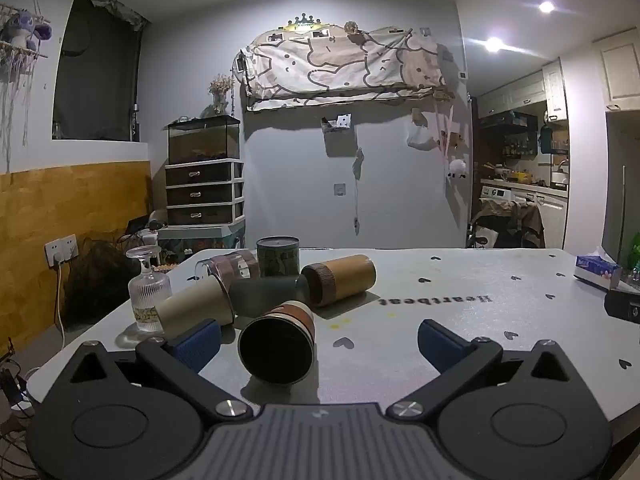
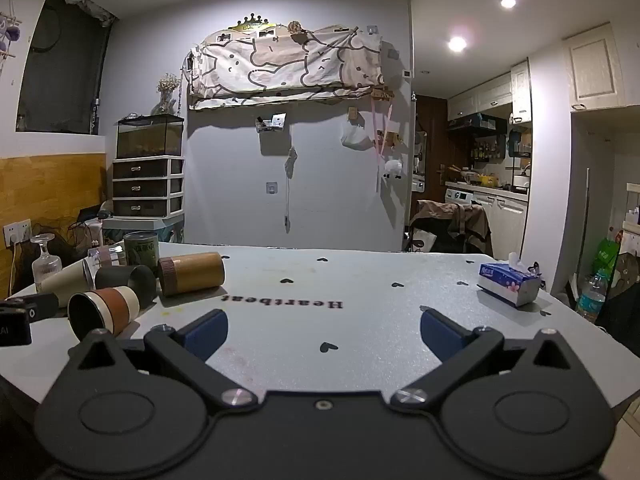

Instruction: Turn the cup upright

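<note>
The brown-banded cup [image 1: 277, 347] lies on its side on the table [image 1: 440, 320], mouth toward the left gripper [image 1: 316, 340], between its spread fingers, untouched; the right gripper [image 2: 324, 330] gapes wide, cup well left.

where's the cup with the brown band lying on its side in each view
Left wrist: cup with the brown band lies low centre, mouth toward the camera, between the left gripper's fingers.
Right wrist: same cup, lower left.
Shared landmark: the "Heartbeat" lettering on the table.

Cups [image 1: 276, 346] lie clustered on the table [image 1: 460, 320] — tissue box [image 2: 510, 283] far right.
</note>
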Motion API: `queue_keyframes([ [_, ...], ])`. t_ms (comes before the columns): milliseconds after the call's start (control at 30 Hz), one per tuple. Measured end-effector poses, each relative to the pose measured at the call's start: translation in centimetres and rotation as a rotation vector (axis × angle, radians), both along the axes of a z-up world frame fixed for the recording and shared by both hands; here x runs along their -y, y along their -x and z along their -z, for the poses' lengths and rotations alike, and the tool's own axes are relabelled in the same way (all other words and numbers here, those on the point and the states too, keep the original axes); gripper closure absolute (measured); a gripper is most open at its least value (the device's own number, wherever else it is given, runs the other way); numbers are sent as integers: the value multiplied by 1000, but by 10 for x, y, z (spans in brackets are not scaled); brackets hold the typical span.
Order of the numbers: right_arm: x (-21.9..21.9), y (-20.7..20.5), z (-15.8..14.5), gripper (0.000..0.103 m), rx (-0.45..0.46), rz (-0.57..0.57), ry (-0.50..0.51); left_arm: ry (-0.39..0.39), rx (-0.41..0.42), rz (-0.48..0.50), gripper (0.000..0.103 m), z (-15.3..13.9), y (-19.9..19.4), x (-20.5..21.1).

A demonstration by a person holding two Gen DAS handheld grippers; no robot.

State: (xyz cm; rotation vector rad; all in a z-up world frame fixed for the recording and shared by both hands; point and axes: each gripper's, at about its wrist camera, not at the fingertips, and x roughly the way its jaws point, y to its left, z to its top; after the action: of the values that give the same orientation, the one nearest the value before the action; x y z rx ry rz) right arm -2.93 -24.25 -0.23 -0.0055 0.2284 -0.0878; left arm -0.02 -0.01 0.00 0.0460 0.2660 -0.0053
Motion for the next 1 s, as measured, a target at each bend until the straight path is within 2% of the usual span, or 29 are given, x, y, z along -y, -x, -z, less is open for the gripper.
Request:
queue_keyframes([
  [1000,0,0,0,0,-5,-1,-1,3,-12,0,0,0,0,0],
])
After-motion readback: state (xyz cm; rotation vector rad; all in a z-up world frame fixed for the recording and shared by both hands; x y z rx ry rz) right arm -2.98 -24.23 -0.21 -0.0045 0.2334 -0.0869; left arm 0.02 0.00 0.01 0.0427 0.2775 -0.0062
